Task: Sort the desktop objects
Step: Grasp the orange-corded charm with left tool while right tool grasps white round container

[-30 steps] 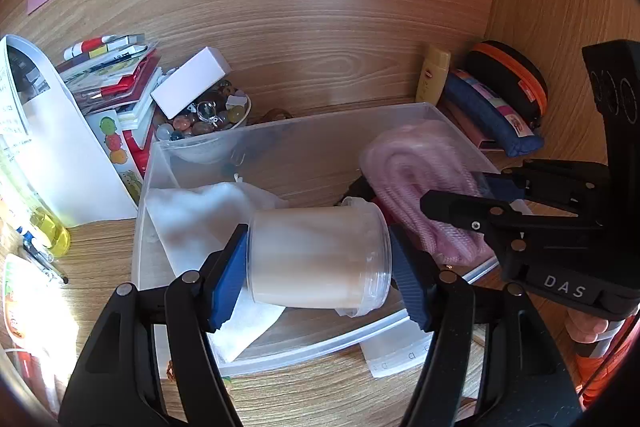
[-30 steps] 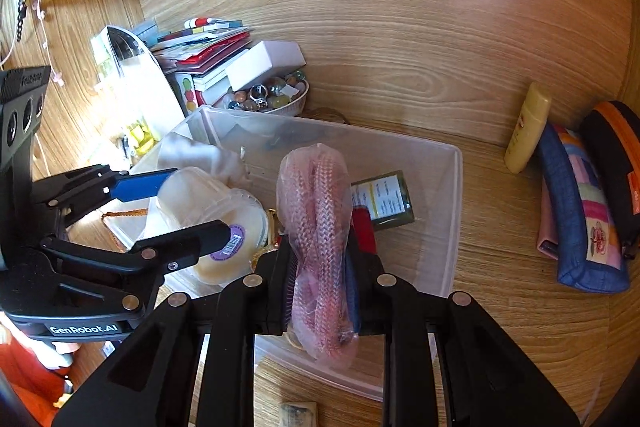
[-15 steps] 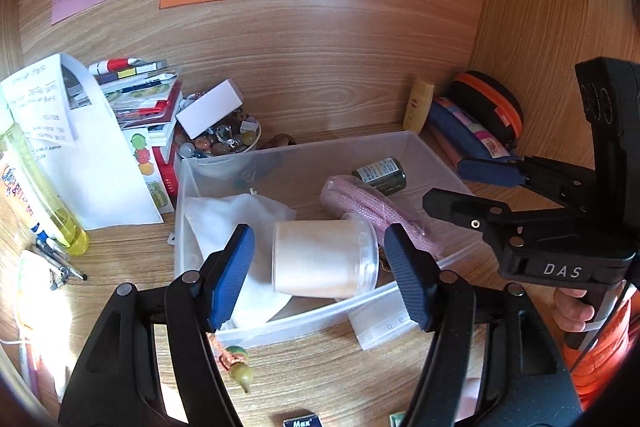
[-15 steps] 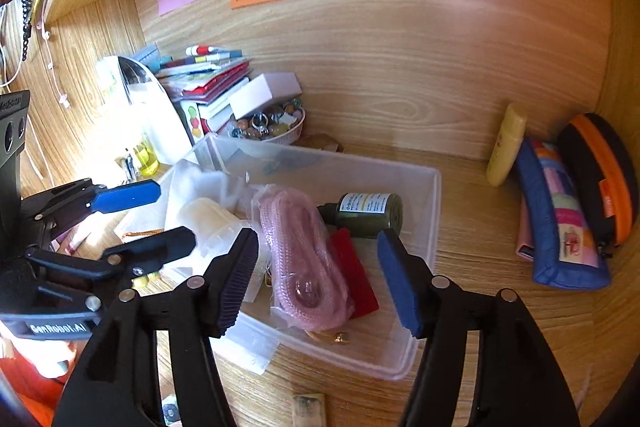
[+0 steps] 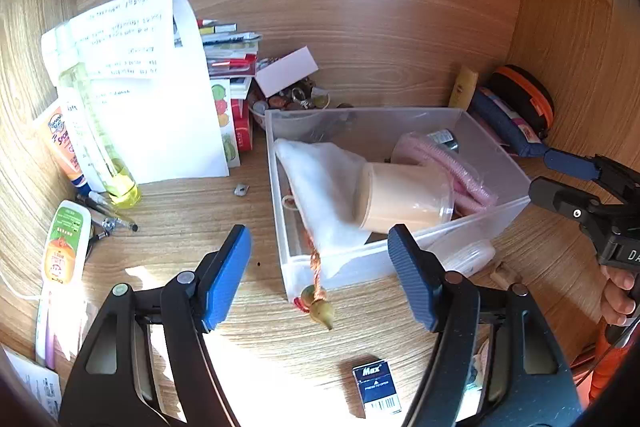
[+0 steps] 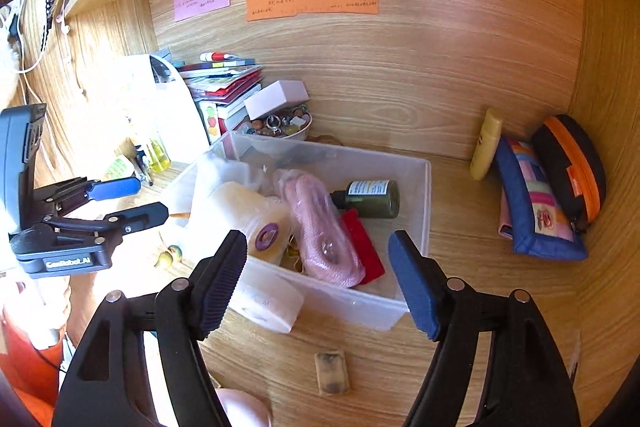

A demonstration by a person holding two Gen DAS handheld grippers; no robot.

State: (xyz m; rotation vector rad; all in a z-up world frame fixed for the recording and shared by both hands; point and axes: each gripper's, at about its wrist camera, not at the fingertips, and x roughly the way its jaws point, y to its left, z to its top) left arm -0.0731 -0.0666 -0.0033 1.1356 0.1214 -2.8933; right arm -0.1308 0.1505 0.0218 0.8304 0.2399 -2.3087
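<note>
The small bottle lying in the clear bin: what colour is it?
Dark green bottle with a white label, clearest in the right wrist view.

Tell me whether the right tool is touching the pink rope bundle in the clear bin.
Apart. In the right wrist view the right tool, jaws opening with nothing between them, sits in front of the bin's near wall, while the pink rope bundle lies inside the clear bin.

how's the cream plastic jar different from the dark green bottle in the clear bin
The cream plastic jar is wider and pale, with a round purple sticker on its end; the dark green bottle is slimmer, dark, with a white label around its body. The jar lies by the white cloth, the bottle at the opposite end. Both lie on their sides inside the clear plastic bin.
</note>
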